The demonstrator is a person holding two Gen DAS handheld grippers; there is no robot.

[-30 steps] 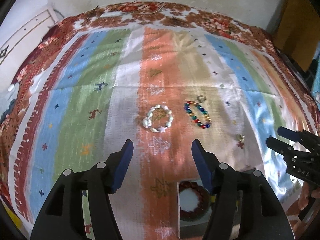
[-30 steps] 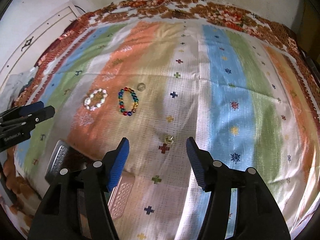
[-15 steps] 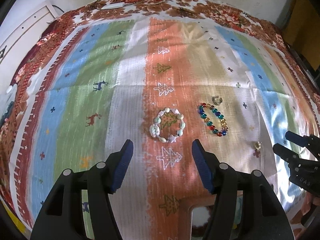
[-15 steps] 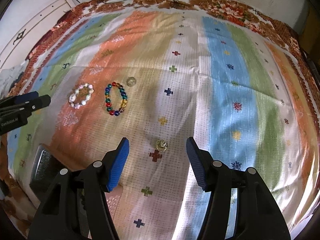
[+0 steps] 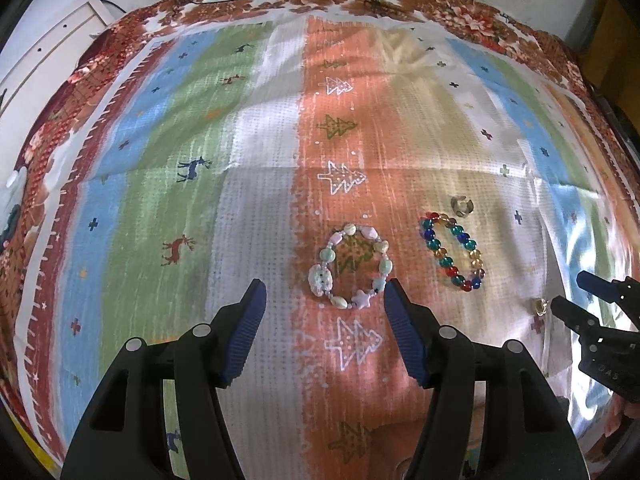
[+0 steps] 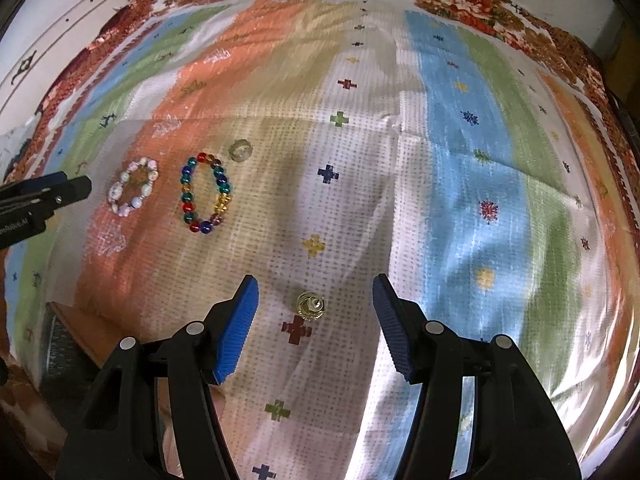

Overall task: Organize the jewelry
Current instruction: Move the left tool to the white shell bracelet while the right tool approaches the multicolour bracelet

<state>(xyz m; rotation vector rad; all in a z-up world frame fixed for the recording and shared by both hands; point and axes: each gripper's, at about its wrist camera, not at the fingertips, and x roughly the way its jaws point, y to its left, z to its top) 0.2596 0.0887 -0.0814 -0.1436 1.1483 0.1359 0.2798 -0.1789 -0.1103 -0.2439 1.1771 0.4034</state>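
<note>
A pale stone bracelet (image 5: 350, 268) lies on the striped cloth (image 5: 260, 208), just ahead of my open, empty left gripper (image 5: 324, 300). A multicoloured glass bead bracelet (image 5: 452, 254) lies to its right, with a small ring (image 5: 461, 205) beyond it. A small gold earring (image 6: 311, 305) lies between the jaws of my open, empty right gripper (image 6: 316, 294). The right wrist view also shows the pale bracelet (image 6: 134, 186), the bead bracelet (image 6: 206, 194), the ring (image 6: 241, 149) and the left gripper (image 6: 44, 196). The left wrist view also shows the earring (image 5: 540, 306) and the right gripper (image 5: 576, 300).
The edge of a jewelry box (image 6: 68, 344) shows at the lower left of the right wrist view, near the cloth's front edge. A white cabinet (image 5: 44, 52) stands beyond the bed at the far left. A wall runs behind the bed.
Both grippers have moved forward and down. The pale bracelet now lies just ahead of the left jaws and the earring between the right jaws. The jewelry box has slid out of the left view.
</note>
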